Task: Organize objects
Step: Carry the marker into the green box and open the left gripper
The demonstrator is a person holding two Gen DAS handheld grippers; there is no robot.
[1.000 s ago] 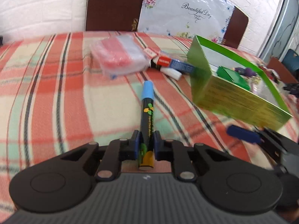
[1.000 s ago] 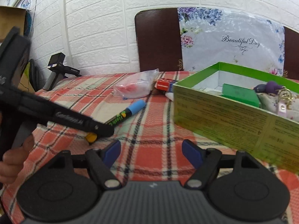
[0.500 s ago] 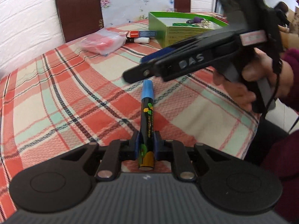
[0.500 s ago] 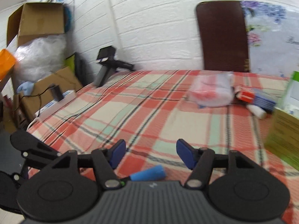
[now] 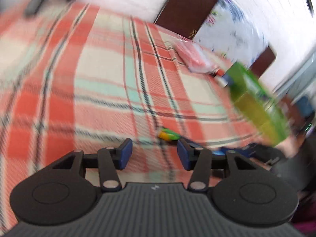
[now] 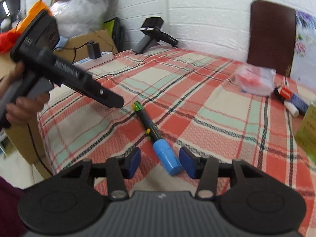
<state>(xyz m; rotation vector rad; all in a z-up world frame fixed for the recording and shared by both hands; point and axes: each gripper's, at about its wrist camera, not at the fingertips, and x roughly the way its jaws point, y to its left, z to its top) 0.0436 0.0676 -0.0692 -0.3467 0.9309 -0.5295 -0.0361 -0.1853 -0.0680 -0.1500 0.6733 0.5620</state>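
Note:
A black chalk marker [image 6: 147, 124] with a blue cap lies on the plaid tablecloth [image 6: 217, 106]. In the right wrist view its cap sits between the fingers of my right gripper [image 6: 160, 159], nearer the right pad. The jaws are closing, and the pads do not press it from both sides. My left gripper [image 5: 154, 150] has its jaws opening and nothing between them. Just past its right finger shows the marker's yellow-green end [image 5: 167, 135]. The right wrist view shows the left gripper [image 6: 113, 101] held beside that end. The green box [image 5: 256, 102] stands to the right.
A plastic bag of red items [image 6: 254, 81] and a glue stick with small packets [image 6: 292, 100] lie near the green box [image 6: 308, 130]. A spare gripper [image 6: 152, 37] rests at the table's far edge. Dark chair back [image 6: 270, 35] behind; cardboard boxes [image 6: 86, 45] beyond the left edge.
My left gripper let go of the marker, opened and drew back from it. My right gripper swung over the marker's blue cap and its jaws narrowed.

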